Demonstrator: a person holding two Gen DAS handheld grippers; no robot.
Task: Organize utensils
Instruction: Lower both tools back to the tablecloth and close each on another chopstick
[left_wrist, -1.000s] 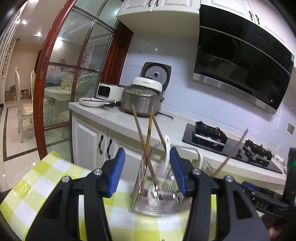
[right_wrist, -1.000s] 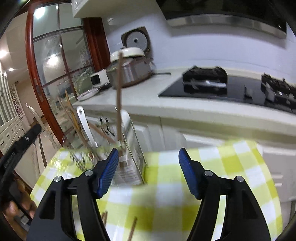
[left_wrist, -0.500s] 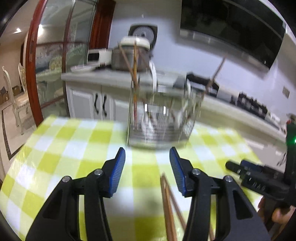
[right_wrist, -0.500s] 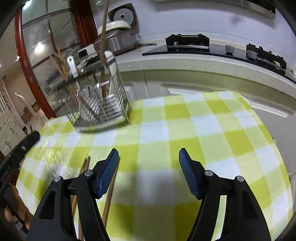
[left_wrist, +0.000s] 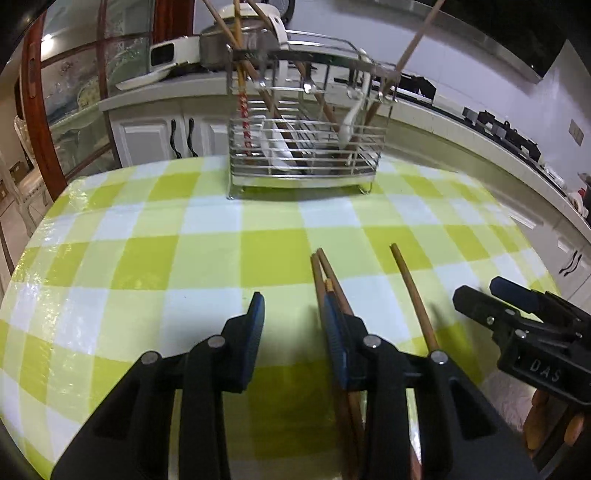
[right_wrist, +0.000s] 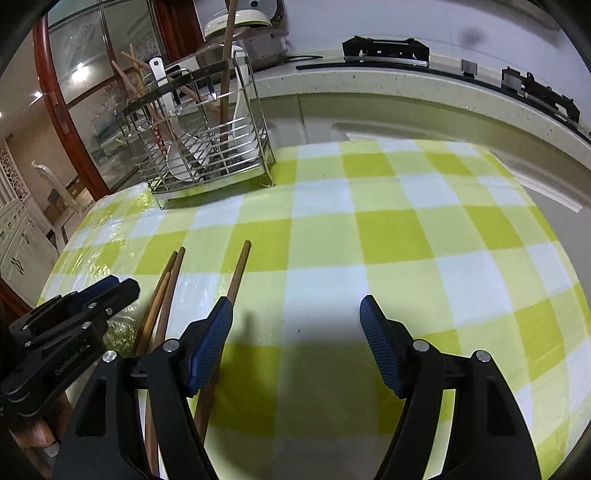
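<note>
Closing on nothing, left claw (left_wrist: 291, 314) hovers beside chopsticks (left_wrist: 332, 284); right claw (right_wrist: 295, 314) spreads, empty.

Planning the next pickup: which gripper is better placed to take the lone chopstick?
Probably right. The right gripper stands open with one finger beside the lone chopstick; the left gripper, jaws closing, sits by the pair.

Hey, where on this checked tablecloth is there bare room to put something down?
Free: the wide stretch right of the single chopstick, and left of the paired chopsticks. Crowded: the utensil rack at the far edge and the chopsticks near both grippers.
</note>
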